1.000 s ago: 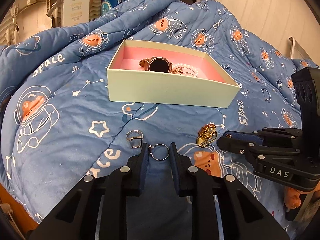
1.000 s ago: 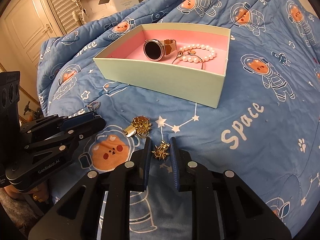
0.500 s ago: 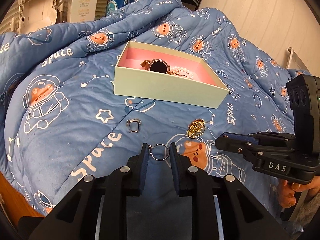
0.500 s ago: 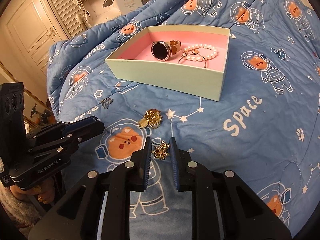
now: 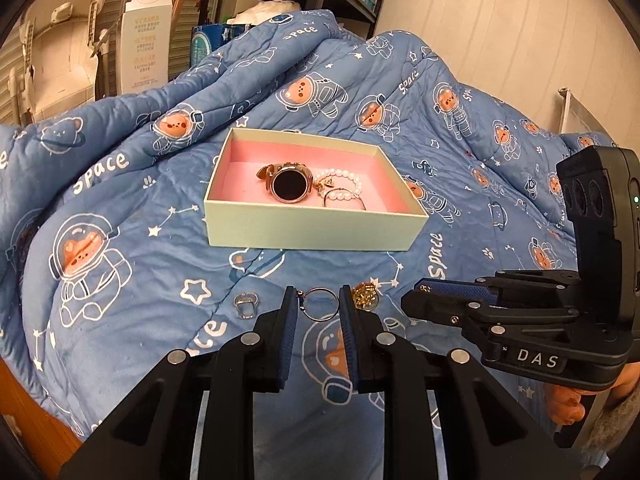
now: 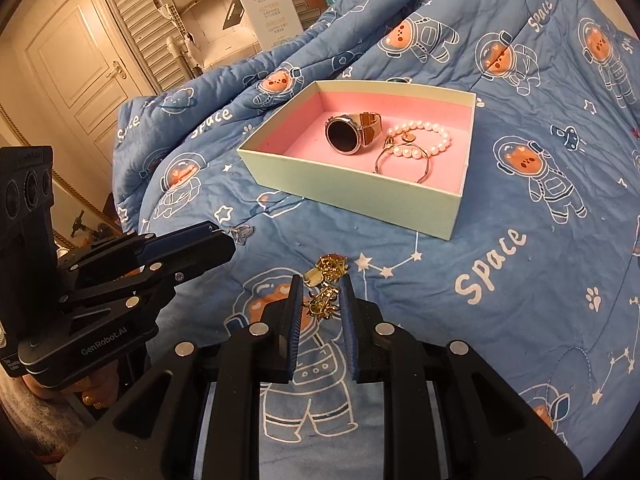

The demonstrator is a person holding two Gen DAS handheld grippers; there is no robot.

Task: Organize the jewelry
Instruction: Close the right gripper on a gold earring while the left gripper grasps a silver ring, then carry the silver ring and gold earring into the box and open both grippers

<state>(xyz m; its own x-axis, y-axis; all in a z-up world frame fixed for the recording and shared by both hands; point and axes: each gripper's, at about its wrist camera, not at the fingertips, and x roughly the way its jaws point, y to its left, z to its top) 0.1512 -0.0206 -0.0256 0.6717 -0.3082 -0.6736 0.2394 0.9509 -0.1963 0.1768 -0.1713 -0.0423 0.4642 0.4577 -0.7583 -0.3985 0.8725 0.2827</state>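
The left hand-held gripper is nearly closed, its two pads pinching a thin silver ring at the tips, low in the middle of the left wrist frame. The right hand-held gripper is likewise almost shut on a small gold tangled chain piece, low centre in its own frame. Each gripper also shows from the side in the other's view: the right one at the right edge, the left one at the left edge.

Just past the right gripper's tips a second gold cluster with a tag lies on the blue astronaut-print quilt. A small silver clasp-shaped ring lies on the quilt just left of the left gripper's tips.

Further up, mid-frame, sits one open pale green box with a pink lining. In it are one rose-gold watch, one pearl bracelet and one thin gold bangle, grouped toward the box's right half; its left half is bare pink. Open quilt lies between the grippers and the box's near wall.
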